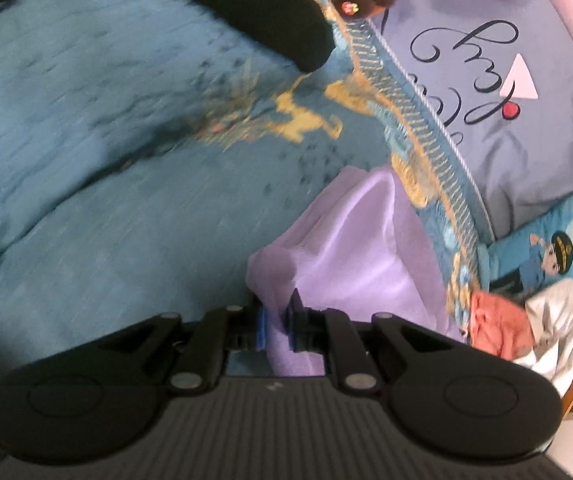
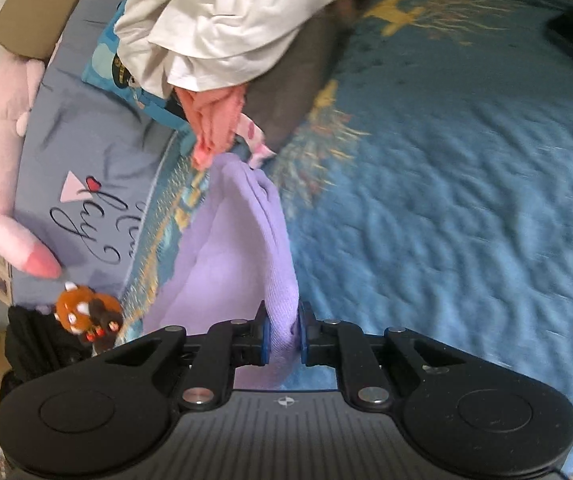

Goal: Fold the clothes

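a soft lilac knit garment (image 1: pixel 350 240) is pinched by the left gripper (image 1: pixel 276 326) and the right gripper (image 2: pixel 284 334), stretched ahead of both above the blue embroidered bedspread (image 2: pixel 446 200), seemingly to be spread for folding.

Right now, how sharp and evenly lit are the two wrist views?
Left wrist: blue bedspread smeared by motion blur, lilac garment and tongs fairly crisp, fisheye bending at the edges. Right wrist: bedspread likewise streaked, garment sharp, white clothes bright, no harsh glare.
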{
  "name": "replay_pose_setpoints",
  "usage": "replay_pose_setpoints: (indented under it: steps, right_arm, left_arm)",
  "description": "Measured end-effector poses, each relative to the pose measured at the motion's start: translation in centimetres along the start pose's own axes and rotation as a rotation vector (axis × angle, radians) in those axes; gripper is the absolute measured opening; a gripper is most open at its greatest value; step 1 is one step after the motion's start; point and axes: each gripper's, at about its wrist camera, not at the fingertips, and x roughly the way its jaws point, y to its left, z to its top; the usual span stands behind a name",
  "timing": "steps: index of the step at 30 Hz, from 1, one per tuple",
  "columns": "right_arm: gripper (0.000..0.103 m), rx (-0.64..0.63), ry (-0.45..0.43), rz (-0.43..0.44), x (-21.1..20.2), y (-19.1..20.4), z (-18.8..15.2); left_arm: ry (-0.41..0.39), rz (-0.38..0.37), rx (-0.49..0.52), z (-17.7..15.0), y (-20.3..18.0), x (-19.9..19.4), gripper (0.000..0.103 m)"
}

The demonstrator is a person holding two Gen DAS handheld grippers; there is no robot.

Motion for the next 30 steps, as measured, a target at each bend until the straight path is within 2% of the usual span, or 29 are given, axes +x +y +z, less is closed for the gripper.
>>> replay_pose_setpoints:
  steps: [7, 12, 13, 17, 21, 24, 26, 28, 29, 30]
  right_arm:
    - [0.015, 0.088, 0.048, -0.009, 0.4, -3.9, -0.9]
    - [0.015, -0.003, 0.051, -0.043, 0.4, -3.2, -1.0]
    - [0.014, -0.014, 0.052, -0.059, 0.5, -3.2, -1.0]
    - [0.013, -0.034, 0.065, -0.094, 0.7, -2.8, -0.7]
    - [0.011, -0.028, 0.067, -0.074, 0.9, -3.6, -0.6]
    - [0.017, -0.039, 0.096, -0.019, 0.7, -4.1, -0.2]
    - [0.019, -0.039, 0.13, 0.019, 0.2, -4.6, 0.5]
    - [0.033, -0.046, 0.097, 0.013, -1.1, -4.6, 1.1]
    - [0.036, -0.053, 0.059, -0.009, -2.1, -4.6, 1.7]
    - [0.038, -0.061, 0.023, -0.03, -3.1, -4.6, 2.2]
  left_arm:
    - [0.046, 0.065, -0.04, -2.6, 2.9, -0.1, 0.013]
    - [-0.013, 0.152, 0.137, -3.7, 0.5, -0.5, 0.014]
    - [-0.01, 0.166, 0.14, -3.8, 0.6, -0.1, 0.015]
    - [0.026, 0.153, 0.057, -3.2, 2.1, 1.0, 0.019]
    - [0.026, 0.155, 0.086, -3.4, 2.1, 1.0, 0.02]
    - [0.023, 0.158, 0.148, -3.2, 1.4, 0.3, 0.022]
    - [0.02, 0.159, 0.197, -3.0, 0.8, -0.3, 0.03]
    - [-0.023, 0.189, 0.279, -3.0, -0.3, -1.9, 0.033]
    - [-0.055, 0.21, 0.329, -3.1, -1.0, -2.8, 0.034]
    - [-0.087, 0.23, 0.375, -3.0, -1.6, -3.9, 0.041]
